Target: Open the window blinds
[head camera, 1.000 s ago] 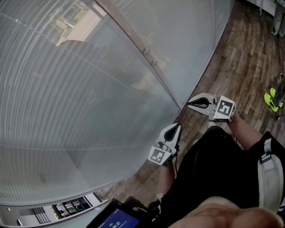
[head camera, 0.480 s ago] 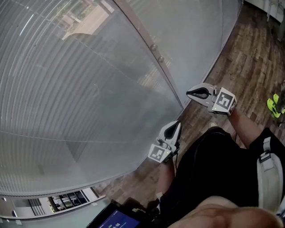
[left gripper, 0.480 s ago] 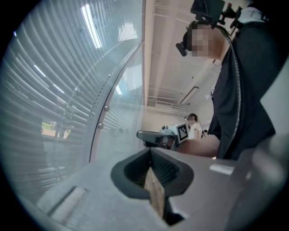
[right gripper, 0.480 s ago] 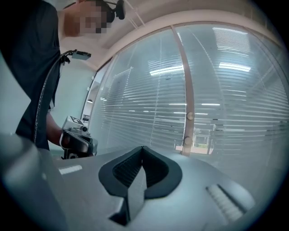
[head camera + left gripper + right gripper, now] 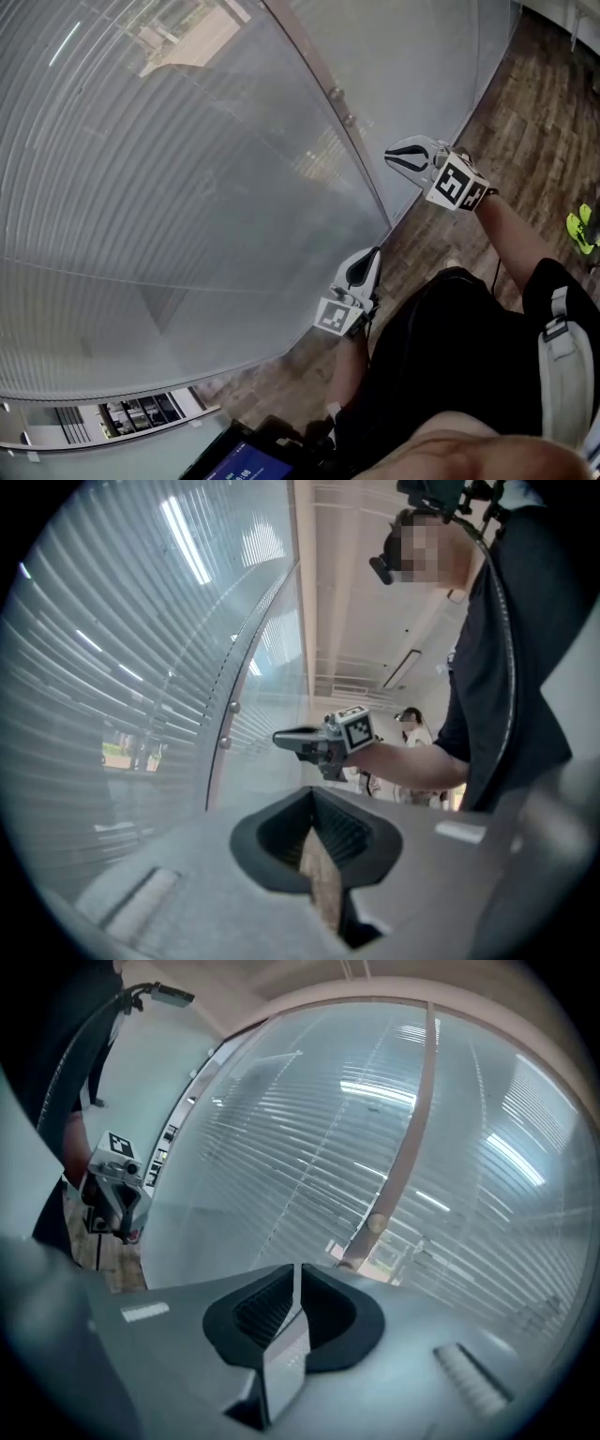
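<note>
grey slats ahead, both grippers empty beside the post

grey window blinds (image 5: 178,197) spread on both sides of a pale upright post (image 5: 314,70) that carries two round fittings (image 5: 336,94). their bottom edge ends left of the post's foot, and a strip of outside view shows beneath it. right of the post the wooden floor (image 5: 525,112) lies open, with a yellow-green shoe (image 5: 579,230) well off at its far edge. the left gripper (image 5: 372,253) sits low by the post's foot and points level at the slats, its jaws pressed together on nothing. the right gripper (image 5: 390,157) is higher, just right of the post on an outstretched forearm (image 5: 511,234), its marker cube (image 5: 457,183) rolled aslant. its jaws are opening, a thin slit apart, with nothing between them. neither gripper touches the slats.
</note>
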`<state>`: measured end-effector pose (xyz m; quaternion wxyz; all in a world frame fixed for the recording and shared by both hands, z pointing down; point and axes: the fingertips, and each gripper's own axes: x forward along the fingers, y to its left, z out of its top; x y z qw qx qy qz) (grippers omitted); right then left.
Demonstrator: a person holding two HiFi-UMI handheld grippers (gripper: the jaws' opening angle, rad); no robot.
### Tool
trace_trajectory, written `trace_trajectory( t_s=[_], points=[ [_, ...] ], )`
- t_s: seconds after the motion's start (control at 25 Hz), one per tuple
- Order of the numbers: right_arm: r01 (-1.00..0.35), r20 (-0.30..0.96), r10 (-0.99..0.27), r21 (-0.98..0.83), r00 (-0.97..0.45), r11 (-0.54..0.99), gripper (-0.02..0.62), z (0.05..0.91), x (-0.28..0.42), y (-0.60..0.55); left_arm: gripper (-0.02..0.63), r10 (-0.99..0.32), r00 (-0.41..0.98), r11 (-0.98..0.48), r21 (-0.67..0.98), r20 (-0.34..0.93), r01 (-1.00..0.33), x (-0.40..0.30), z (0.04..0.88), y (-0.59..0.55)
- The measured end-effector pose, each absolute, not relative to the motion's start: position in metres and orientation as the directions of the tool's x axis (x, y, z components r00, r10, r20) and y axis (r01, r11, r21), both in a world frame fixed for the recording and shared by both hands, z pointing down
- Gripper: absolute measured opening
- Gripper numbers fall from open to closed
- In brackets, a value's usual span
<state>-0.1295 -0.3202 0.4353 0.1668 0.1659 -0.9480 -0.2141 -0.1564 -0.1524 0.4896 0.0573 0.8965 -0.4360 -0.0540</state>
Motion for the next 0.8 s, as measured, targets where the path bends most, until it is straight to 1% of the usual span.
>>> trace_trajectory(
  t_s=[0.12,0.2,0.4,0.6,0.68,0.8],
  points=[
    [-0.24,0.247,-0.447,0.577,-0.86,0.781,0.03,0.415,-0.139,-0.336,0.002,-0.797,0.602,-0.601,0.155,-0.046,-0.784,-0.16,0.488,-0.149],
    [-0.233,0.247,-0.481,0.637,-0.841,0.735,0.064,0.404,-0.145,-0.346,0.002,-0.805,0.592,-0.591,0.154,-0.043,-0.792,-0.163,0.487,-0.144],
    [-0.224,0.22,-0.556,0.753,-0.801,0.619,0.114,0.386,-0.157,-0.368,0.002,-0.826,0.561,-0.561,0.147,-0.046,-0.814,-0.169,0.49,-0.133],
    [-0.188,0.23,-0.583,0.802,-0.779,0.567,0.184,0.377,-0.173,-0.388,0.002,-0.832,0.552,-0.553,0.147,-0.051,-0.82,-0.174,0.491,-0.121],
    [-0.18,0.228,-0.594,0.817,-0.772,0.548,0.186,0.376,-0.18,-0.396,0.002,-0.836,0.546,-0.547,0.149,-0.051,-0.824,-0.176,0.493,-0.119],
    [-0.172,0.214,-0.618,0.847,-0.756,0.503,0.21,0.374,-0.188,-0.407,0.002,-0.842,0.537,-0.538,0.155,-0.053,-0.828,-0.179,0.494,-0.115]
  ],
)
